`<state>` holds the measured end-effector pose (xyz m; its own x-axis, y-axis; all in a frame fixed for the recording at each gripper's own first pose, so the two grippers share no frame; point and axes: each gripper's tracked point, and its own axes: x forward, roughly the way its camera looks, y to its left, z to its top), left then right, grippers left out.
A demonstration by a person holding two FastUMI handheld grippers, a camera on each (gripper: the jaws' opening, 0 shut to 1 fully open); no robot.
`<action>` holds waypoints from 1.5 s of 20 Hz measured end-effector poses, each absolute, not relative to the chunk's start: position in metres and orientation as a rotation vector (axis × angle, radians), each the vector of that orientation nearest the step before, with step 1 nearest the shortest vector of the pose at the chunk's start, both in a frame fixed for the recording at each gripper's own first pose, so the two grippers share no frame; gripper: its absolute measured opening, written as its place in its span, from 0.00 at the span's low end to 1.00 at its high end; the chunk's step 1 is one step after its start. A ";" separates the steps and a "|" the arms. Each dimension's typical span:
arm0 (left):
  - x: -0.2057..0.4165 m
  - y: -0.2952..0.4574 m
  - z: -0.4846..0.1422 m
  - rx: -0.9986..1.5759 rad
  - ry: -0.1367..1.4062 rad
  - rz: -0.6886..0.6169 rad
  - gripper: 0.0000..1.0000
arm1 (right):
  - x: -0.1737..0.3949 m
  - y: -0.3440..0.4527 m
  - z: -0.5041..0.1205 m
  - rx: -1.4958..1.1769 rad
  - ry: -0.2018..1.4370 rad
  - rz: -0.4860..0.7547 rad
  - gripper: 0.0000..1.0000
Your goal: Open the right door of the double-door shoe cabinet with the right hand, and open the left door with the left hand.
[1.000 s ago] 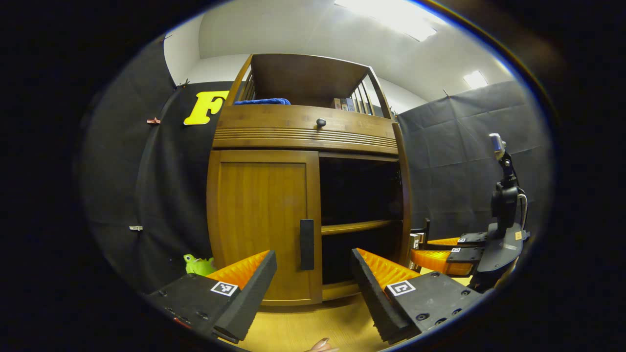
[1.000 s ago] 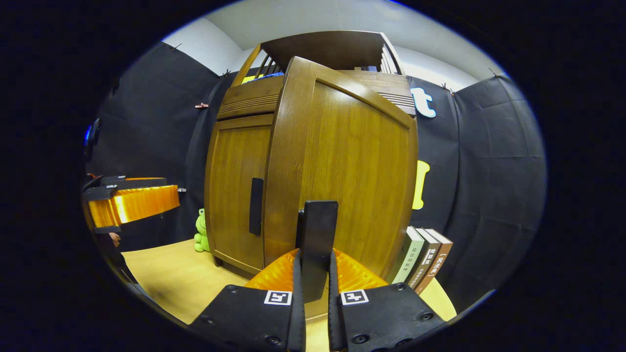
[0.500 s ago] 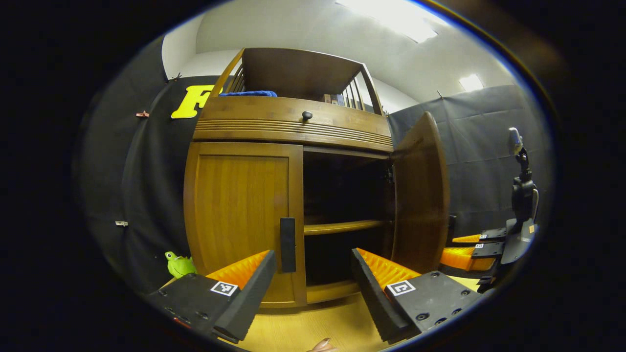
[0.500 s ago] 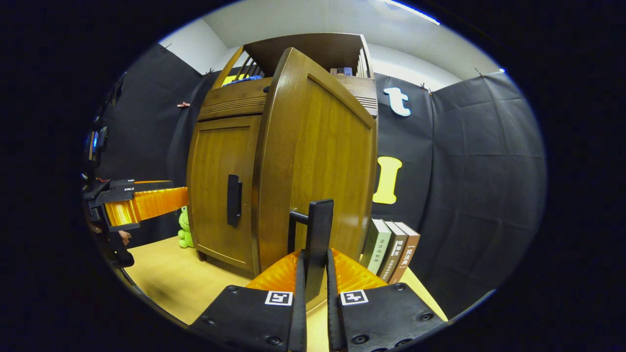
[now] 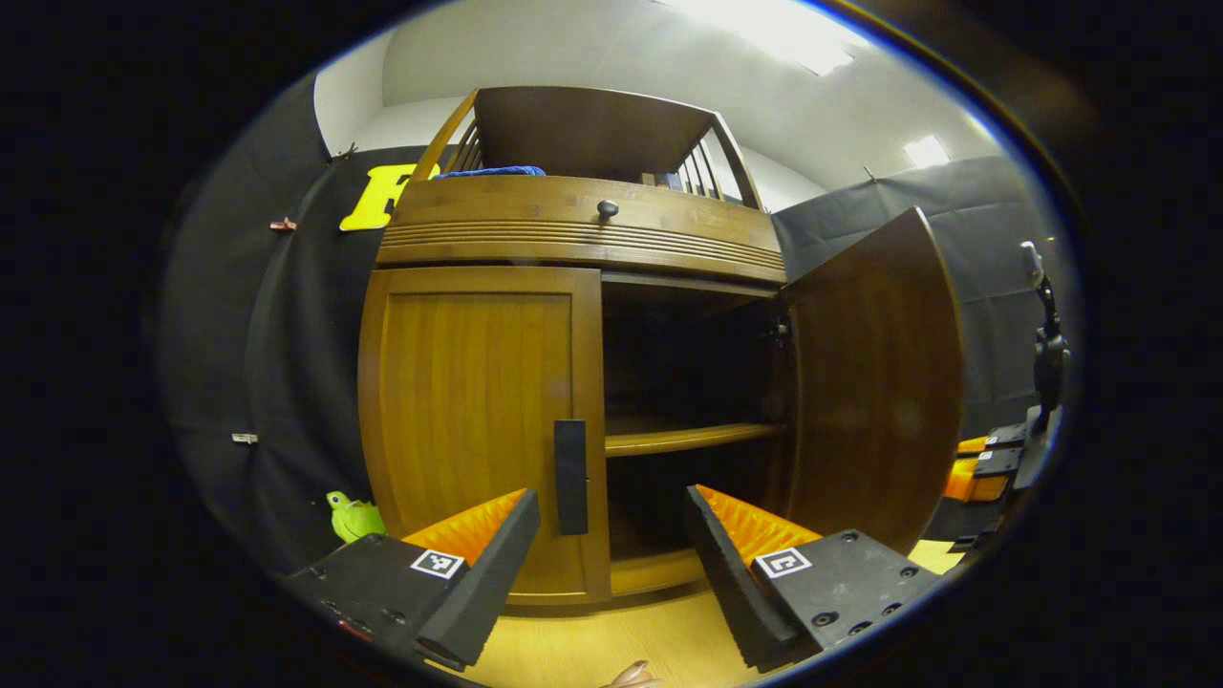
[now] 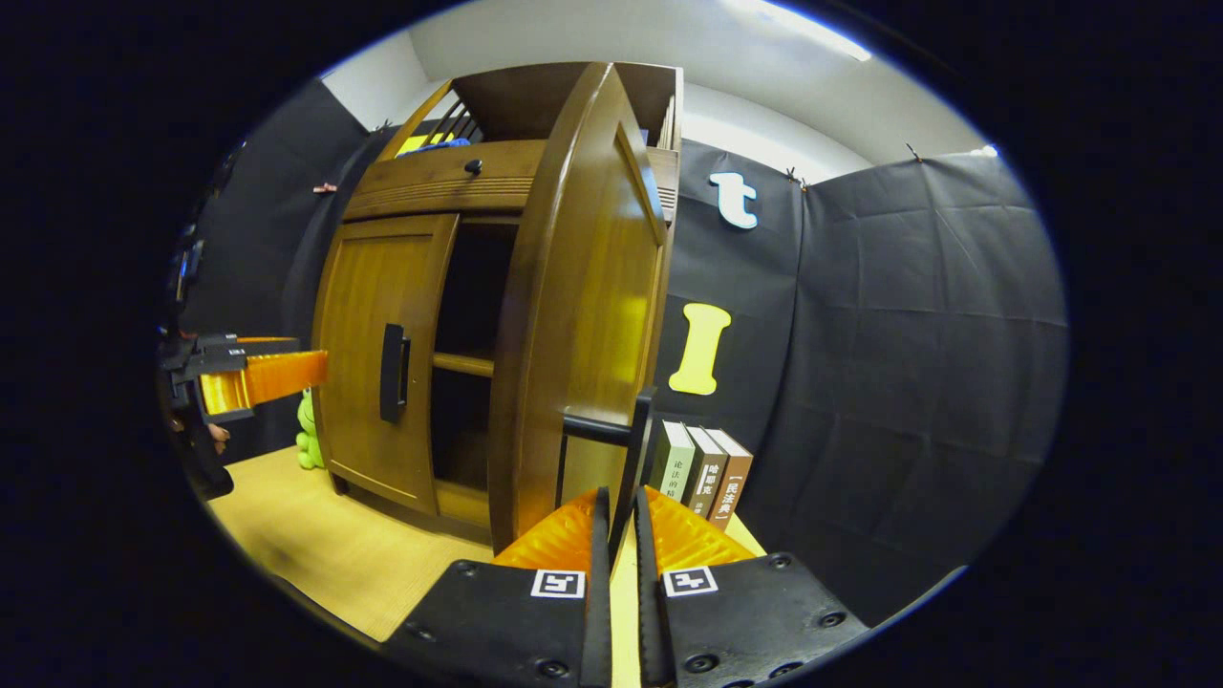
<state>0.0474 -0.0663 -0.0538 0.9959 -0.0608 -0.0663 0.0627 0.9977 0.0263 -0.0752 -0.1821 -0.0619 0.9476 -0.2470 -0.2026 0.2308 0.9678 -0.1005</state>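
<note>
R gripper (image 6: pixel 616 521) clamped on R door's handle (image 6: pixel 638 449); R door (image 6: pixel 583 315) swung wide open. L gripper (image 5: pixel 611 535) fingers apart, just short of L door's handle (image 5: pixel 570 476); L door (image 5: pixel 473 420) closed. Shelf (image 5: pixel 683 438) visible inside.

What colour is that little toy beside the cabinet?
Bright green: the frog toy by the cabinet, best in the left gripper view.

Left gripper (image 5: pixel 611 535): jaws spread wide, nothing between them, held level and pointing forward. A fingertip (image 5: pixel 631 675) of the holding hand shows at the lower edge. Right gripper (image 6: pixel 616 516): jaws nearly closed, pinching the right door handle (image 6: pixel 635 449), pointing forward.
</note>
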 end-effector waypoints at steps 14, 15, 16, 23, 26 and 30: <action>0.083 -0.075 -0.034 0.010 -0.028 0.020 0.93 | -0.103 -0.243 -0.066 0.031 0.217 -0.197 0.13; 0.086 -0.073 -0.037 0.007 -0.023 0.026 0.93 | -0.107 -0.247 -0.065 0.018 0.214 -0.201 0.09; 0.090 -0.070 -0.039 0.007 -0.017 0.036 0.95 | -0.111 -0.254 -0.059 0.010 0.209 -0.206 0.09; 0.122 -0.053 -0.056 0.033 0.007 0.068 0.94 | -0.134 -0.271 -0.054 0.021 0.188 -0.268 0.10; 0.136 -0.046 -0.067 0.048 0.026 0.079 0.93 | -0.143 -0.267 -0.046 -0.027 0.166 -0.275 0.18; 0.152 -0.043 -0.076 0.082 0.009 0.102 0.94 | -0.161 -0.277 -0.027 -0.099 0.103 -0.343 0.56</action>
<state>0.1524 -0.0426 -0.0757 0.9947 0.1023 -0.0052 -0.1015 0.9914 0.0825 -0.1614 -0.2767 -0.0273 0.9365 -0.3404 -0.0838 0.3304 0.9369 -0.1141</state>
